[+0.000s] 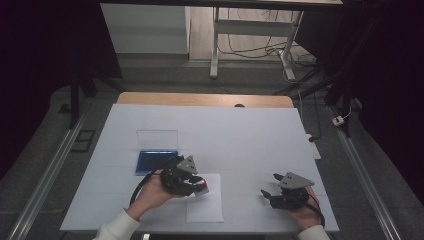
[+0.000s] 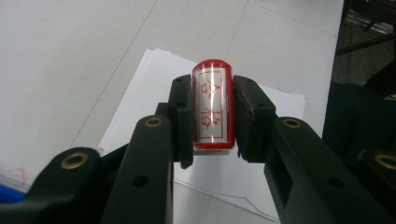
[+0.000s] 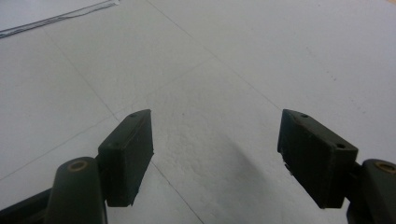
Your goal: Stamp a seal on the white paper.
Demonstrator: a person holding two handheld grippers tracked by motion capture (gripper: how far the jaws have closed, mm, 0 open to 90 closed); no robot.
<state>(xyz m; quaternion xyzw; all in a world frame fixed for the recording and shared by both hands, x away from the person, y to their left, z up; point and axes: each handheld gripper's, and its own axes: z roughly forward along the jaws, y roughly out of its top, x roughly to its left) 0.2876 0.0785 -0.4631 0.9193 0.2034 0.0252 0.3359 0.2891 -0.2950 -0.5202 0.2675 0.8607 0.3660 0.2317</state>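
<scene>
A red stamp (image 2: pixel 213 105) with a white face and red characters sits clamped between the two black pads of my left gripper (image 2: pixel 212 116). That left gripper (image 1: pixel 197 186) hovers over a small stack of white paper (image 1: pixel 206 206), which also lies behind the stamp as white paper (image 2: pixel 159 79) in the left gripper view. My right gripper (image 1: pixel 270 189) rests low on the table at the right, its jaws wide apart with nothing in them; in its own view the right gripper (image 3: pixel 215 154) frames bare white table cover.
An open blue ink pad (image 1: pixel 156 159) with its clear lid (image 1: pixel 157 138) up lies behind my left hand. The white table cover (image 1: pixel 240 135) spreads between the hands. A corner of the paper (image 3: pixel 51 11) lies far off in the right gripper view.
</scene>
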